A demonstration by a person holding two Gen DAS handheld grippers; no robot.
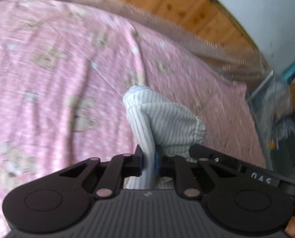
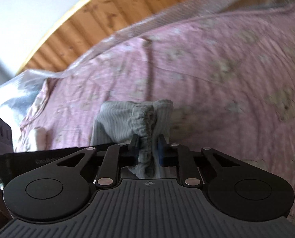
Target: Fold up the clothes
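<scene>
Left tool (image 1: 148,161) and right tool (image 2: 147,150) clamped (side by side)

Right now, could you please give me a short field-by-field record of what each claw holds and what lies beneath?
left claw: shut on the striped garment
right claw: shut on the same striped garment, at its gathered elastic edge
garment state: bunched, lifted between both claws
surface below: pink patterned bedsheet
background: wooden headboard
image quality: motion blur in both views

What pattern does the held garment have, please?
Fine grey-and-white stripes on the garment; clearest in the left wrist view.
</scene>
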